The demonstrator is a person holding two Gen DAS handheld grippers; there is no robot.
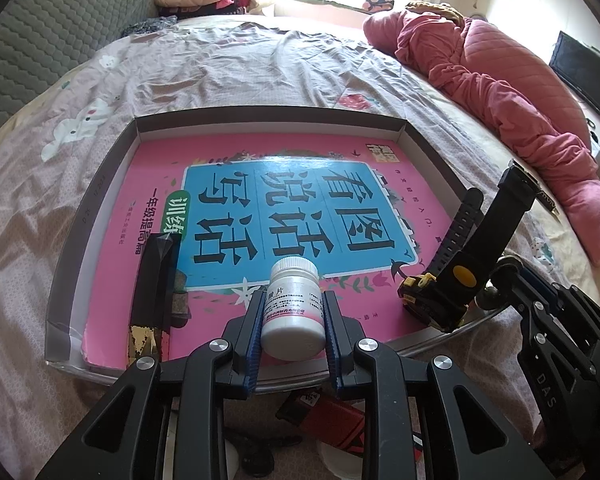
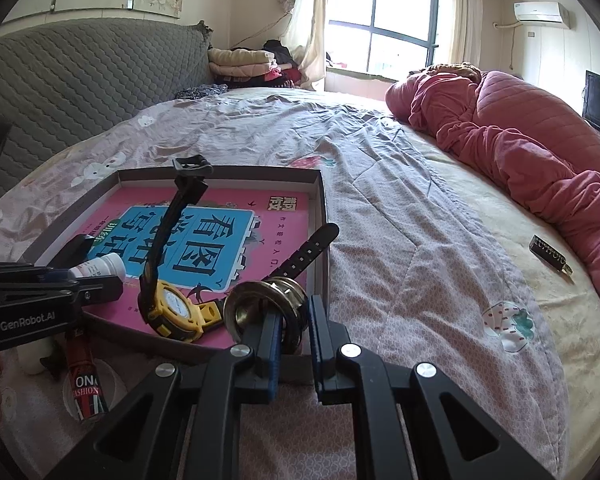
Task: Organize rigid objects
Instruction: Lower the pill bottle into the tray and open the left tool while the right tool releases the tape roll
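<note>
closest to me, my left gripper (image 1: 292, 312) is clamped on a white pill bottle (image 1: 293, 308), its blue pads pressed to both sides of the label and the cap pointing away from the camera. the bottle hangs over the near part of the shallow cardboard box (image 1: 100, 184) that sits on the bed. my right gripper (image 2: 294, 320) is closed on a brass ring-shaped metal fitting (image 2: 260, 300), held at the box's near right corner; i cannot tell whether the fitting touches the box wall.

under the left gripper, outside the box, a red printed tube (image 1: 332, 420) lies on the sheet. inside the box a pink book with a blue title panel (image 1: 292, 204) covers the floor. on it, at the left, lies a black folded item with a worn gold end (image 1: 152, 292). at the right rests a yellow-and-black watch (image 2: 176, 308), one strap standing up and the other lying over the box's right wall.

beyond the box, the floral bedsheet (image 1: 220, 64) runs back to a pink quilt (image 1: 500, 80) heaped on the right. a small dark tag (image 2: 550, 254) lies on the sheet near it.
</note>
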